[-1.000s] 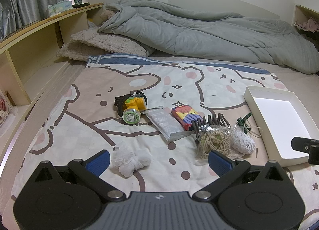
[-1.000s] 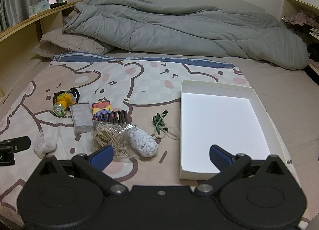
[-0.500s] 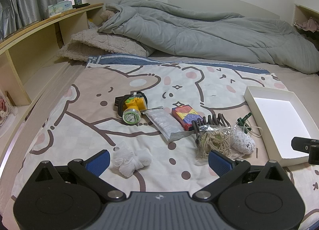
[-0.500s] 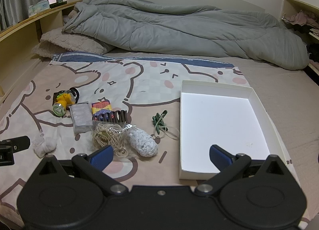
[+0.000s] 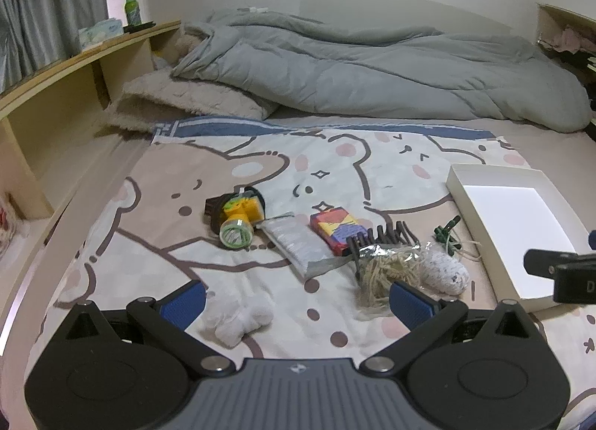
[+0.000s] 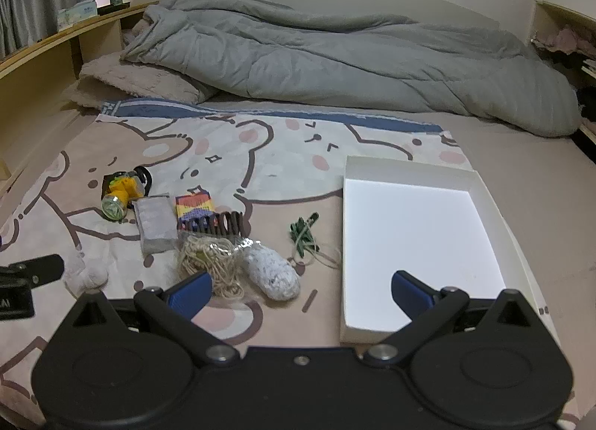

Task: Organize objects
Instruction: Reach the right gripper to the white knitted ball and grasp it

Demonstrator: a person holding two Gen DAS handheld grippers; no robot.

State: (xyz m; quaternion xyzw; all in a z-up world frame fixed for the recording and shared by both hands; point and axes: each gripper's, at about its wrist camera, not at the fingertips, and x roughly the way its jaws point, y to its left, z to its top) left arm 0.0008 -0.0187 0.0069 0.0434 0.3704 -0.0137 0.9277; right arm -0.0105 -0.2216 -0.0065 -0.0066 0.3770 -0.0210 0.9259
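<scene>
On the bear-print blanket (image 5: 335,162) lie a yellow headlamp (image 5: 238,216), a grey pouch (image 5: 298,245), a colourful small box (image 5: 335,229), a dark hair claw (image 5: 380,236), a bag of beige string (image 5: 383,270), a white knitted piece (image 5: 445,271), a green clip with cord (image 5: 445,234) and white socks (image 5: 238,318). An empty white box lid (image 6: 480,188) lies to the right. My left gripper (image 5: 298,301) is open and empty, just behind the socks. My right gripper (image 6: 301,290) is open and empty, between the knitted piece (image 6: 273,273) and the lid.
A crumpled grey duvet (image 6: 335,57) and a fluffy pillow (image 5: 186,98) fill the far end of the bed. A wooden shelf unit (image 5: 56,95) runs along the left, with a green bottle (image 5: 131,7) and a tissue pack on top.
Both grippers have eased slightly forward and lower towards the objects. Nothing on the blanket has moved.
</scene>
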